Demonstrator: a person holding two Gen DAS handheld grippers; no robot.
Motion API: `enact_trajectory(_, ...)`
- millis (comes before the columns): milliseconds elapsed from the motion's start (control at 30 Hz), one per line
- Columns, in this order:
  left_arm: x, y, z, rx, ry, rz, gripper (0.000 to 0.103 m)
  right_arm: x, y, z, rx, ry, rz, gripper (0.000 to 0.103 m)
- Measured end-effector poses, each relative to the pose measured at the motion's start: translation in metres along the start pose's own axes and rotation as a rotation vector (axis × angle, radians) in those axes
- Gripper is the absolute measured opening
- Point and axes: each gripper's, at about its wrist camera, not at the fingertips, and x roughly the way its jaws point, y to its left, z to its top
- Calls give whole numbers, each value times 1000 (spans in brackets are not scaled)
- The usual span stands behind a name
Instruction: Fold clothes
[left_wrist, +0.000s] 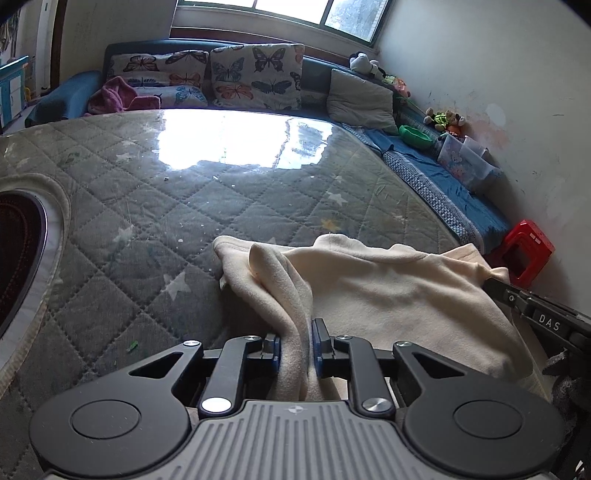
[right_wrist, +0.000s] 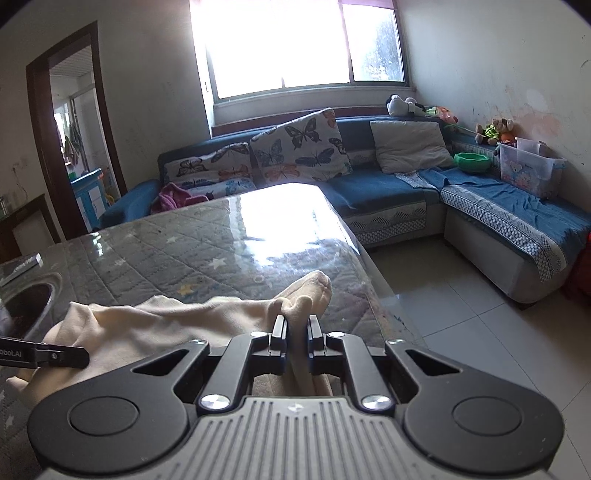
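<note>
One cream fleece garment (left_wrist: 369, 291) lies bunched on the grey quilted desk (left_wrist: 155, 206). Two grippers, left gripper (left_wrist: 296, 341) and right gripper (right_wrist: 297, 330), both clamp its folds.

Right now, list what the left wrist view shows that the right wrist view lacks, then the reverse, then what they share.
Left wrist only: a red stool by the wall.

Right wrist only: an open doorway and tiled floor.

Both: the cream garment pinched by the left gripper and the right gripper, over the quilted table, with the butterfly cushions, blue sofa and window behind.
</note>
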Motion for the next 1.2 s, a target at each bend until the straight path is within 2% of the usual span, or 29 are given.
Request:
enact_trajectory(367,-7,9,-5,-20,38,-62,21,7,-8,-12,-22,57,-17,9)
enact_trajectory(667,-14,6,-5,21,6,0,40,0,-11,-16,-33,68,-36,12)
enact_trajectory(767,-17,9,-4,12,-2,25,47,-7,-9,-11,-38,51,-42,17)
enact_trajectory(900,-19,11,0,14,-27,48,50,-18,-3,-7,-48,18,-26,18)
enact_trajectory(1033,-18,14,4,21,-41,80,51,-26,6,-6,-69,1,8,27)
enact_trajectory(1200,-11,19,5,20,-37,116,51,-27,11,-13,-70,18,55,28)
